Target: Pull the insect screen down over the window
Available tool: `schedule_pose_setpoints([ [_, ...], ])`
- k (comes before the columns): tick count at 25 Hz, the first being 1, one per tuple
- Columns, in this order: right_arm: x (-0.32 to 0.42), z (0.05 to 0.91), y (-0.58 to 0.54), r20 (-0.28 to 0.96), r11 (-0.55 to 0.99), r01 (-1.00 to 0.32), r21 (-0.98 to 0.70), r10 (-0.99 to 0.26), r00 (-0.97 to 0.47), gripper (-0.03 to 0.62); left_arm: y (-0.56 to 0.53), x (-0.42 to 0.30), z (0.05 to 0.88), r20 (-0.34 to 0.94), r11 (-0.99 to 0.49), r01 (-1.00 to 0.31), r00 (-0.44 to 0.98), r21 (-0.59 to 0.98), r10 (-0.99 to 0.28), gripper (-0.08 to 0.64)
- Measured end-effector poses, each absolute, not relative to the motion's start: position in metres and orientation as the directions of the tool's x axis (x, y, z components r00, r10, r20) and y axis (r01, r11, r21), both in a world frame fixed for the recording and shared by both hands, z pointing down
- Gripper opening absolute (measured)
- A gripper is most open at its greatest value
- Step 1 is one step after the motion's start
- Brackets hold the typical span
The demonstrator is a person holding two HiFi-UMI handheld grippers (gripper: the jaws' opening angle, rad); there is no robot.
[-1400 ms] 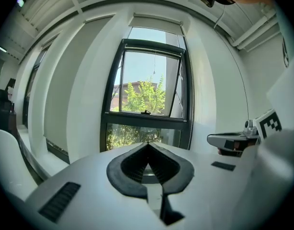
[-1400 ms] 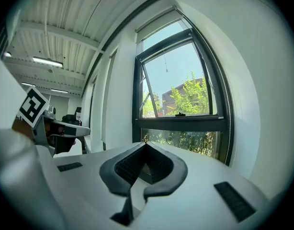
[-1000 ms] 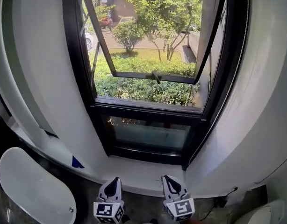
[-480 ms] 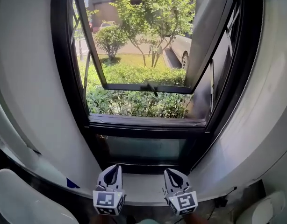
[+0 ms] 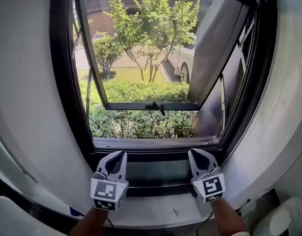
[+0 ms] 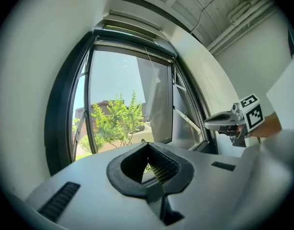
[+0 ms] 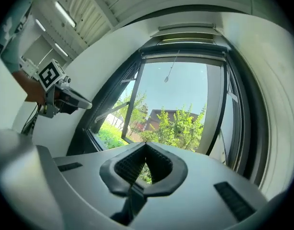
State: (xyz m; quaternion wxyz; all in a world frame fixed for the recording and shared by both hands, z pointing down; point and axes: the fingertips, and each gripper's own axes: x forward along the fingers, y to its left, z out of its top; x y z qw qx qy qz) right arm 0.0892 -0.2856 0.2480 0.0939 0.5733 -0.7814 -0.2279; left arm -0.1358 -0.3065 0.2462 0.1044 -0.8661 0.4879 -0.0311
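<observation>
A black-framed window [image 5: 67, 107] fills the head view, its sash [image 5: 151, 105] swung outward over green shrubs. The insect screen is rolled up in its housing [image 7: 185, 44] along the top of the frame, and a thin pull cord [image 7: 170, 73] hangs from it; the cord [image 6: 154, 75] also shows in the left gripper view. My left gripper [image 5: 120, 154] and right gripper [image 5: 193, 152] are held side by side in front of the lower fixed pane [image 5: 156, 173], both shut and empty. Each gripper view shows the other tool: the right gripper [image 6: 209, 124], the left gripper [image 7: 87, 104].
White curved wall reveals [image 5: 28, 107] flank the window on both sides. A white sill [image 5: 156, 213] runs below the grippers. A white rounded object [image 5: 8, 222] sits at lower left, and a cable [image 5: 239, 203] hangs at lower right. A car and trees stand outside.
Both grippers have risen from below the sill and moved forward, up to the lower pane. The head view has tilted up, so more of the window's upper part shows.
</observation>
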Motion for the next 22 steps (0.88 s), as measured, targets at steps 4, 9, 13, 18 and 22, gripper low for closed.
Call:
schedule_pose_setpoints([
  [4, 0.107, 0.178, -0.321, -0.16, 0.183, -0.796, 0.576, -0.931, -0.329, -0.002, -0.337, -0.142, 0.187, -0.075, -0.434, -0.832, 0.486, -0.346, -0.871, 0.013],
  [9, 0.124, 0.077, -0.353, -0.216, 0.12, -0.703, 0.701, -0.904, -0.369, 0.082, -0.366, -0.129, 0.115, -0.051, -0.395, -0.785, 0.473, -0.477, -0.879, 0.132],
  [13, 0.131, -0.015, -0.363, -0.285, 0.03, -0.626, 0.78, -0.872, -0.398, 0.119, -0.387, -0.122, 0.052, -0.061, -0.367, -0.758, 0.47, -0.538, -0.881, 0.203],
  [18, 0.13, -0.117, -0.354, -0.383, -0.107, -0.54, 0.835, -0.817, -0.43, 0.141, -0.405, -0.136, -0.044, -0.138, -0.236, -0.74, 0.406, -0.63, -0.904, 0.296],
  [22, 0.129, -0.179, -0.346, -0.424, -0.203, -0.469, 0.86, -0.795, -0.433, 0.16, -0.409, -0.15, -0.114, -0.21, -0.103, -0.71, 0.34, -0.697, -0.917, 0.346],
])
